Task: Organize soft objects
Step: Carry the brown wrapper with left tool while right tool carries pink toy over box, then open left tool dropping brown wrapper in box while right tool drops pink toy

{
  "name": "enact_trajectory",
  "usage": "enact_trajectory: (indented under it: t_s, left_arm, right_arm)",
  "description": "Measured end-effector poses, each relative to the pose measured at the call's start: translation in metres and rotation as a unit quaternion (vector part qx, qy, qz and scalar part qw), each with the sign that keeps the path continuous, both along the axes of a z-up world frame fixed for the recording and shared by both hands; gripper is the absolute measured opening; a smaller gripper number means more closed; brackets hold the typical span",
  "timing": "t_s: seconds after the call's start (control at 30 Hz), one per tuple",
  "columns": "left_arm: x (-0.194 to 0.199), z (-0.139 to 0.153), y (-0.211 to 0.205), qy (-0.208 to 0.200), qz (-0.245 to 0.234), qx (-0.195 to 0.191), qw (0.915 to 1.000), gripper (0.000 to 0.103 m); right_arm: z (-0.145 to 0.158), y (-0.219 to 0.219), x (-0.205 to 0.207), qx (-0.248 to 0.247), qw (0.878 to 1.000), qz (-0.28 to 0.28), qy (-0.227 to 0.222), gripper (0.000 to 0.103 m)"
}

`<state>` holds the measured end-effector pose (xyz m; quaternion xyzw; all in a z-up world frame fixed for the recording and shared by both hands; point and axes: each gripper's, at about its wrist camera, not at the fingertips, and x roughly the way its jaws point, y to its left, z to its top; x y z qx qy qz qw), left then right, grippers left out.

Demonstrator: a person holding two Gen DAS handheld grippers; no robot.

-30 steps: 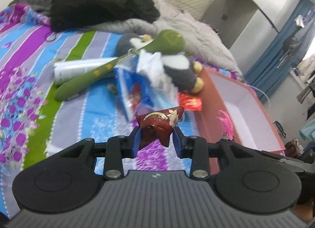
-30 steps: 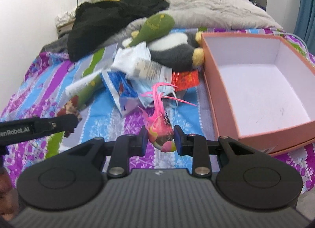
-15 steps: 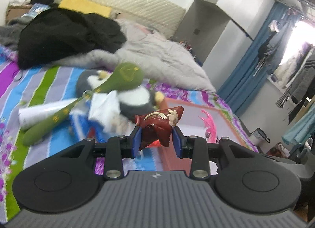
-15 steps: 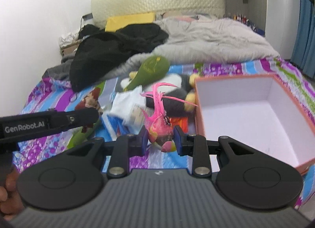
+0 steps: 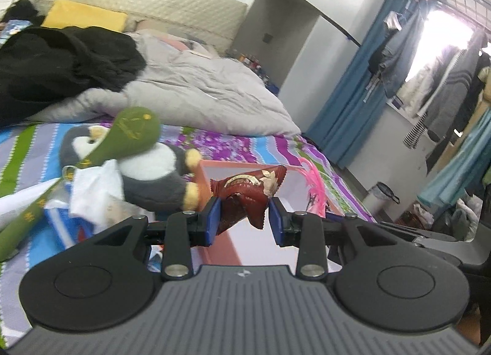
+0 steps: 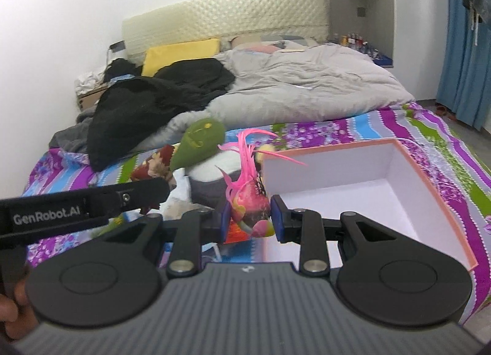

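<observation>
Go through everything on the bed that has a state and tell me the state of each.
Left claw: shut on the brown snack packet, held aloft.
Right claw: shut on the pink feathered toy, held aloft.
Pink box: open, empty.
Penguin plush: lying on the bed.
Green plush club: resting across the penguin.

You see a dark red snack packet point(image 5: 248, 194), a pink feathered toy point(image 6: 250, 201), a grey-and-white penguin plush point(image 5: 153, 171), and a salmon box point(image 6: 429, 183), white inside.
</observation>
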<state>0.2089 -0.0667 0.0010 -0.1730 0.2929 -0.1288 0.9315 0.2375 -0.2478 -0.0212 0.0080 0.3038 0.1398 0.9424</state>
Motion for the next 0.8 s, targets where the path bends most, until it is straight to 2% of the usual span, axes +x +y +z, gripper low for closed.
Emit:
enact_trajectory:
  t_s: [0.23, 0.37, 0.57, 0.8]
  left_arm:
    - [0.037, -0.015, -0.039, 0.026, -0.037, 0.005, 0.999, 0.04]
    - [0.062, -0.035, -0.061, 0.057, -0.054, 0.014, 0.9968, 0.04]
    - [0.091, -0.074, -0.087, 0.109, -0.074, 0.017, 0.9911, 0.04]
    - [0.112, -0.106, -0.108, 0.141, -0.088, 0.024, 0.9857, 0.04]
  right_arm:
    - [-0.019, -0.032, 0.022, 0.0, 0.999, -0.035, 0.031, 0.032]
    - [-0.035, -0.048, 0.035, 0.001, 0.997, -0.049, 0.055, 0.032]
    - [-0.079, -0.069, 0.057, 0.006, 0.991, -0.073, 0.115, 0.032]
    - [-0.119, -0.083, 0.072, 0.008, 0.982, -0.086, 0.169, 0.032]
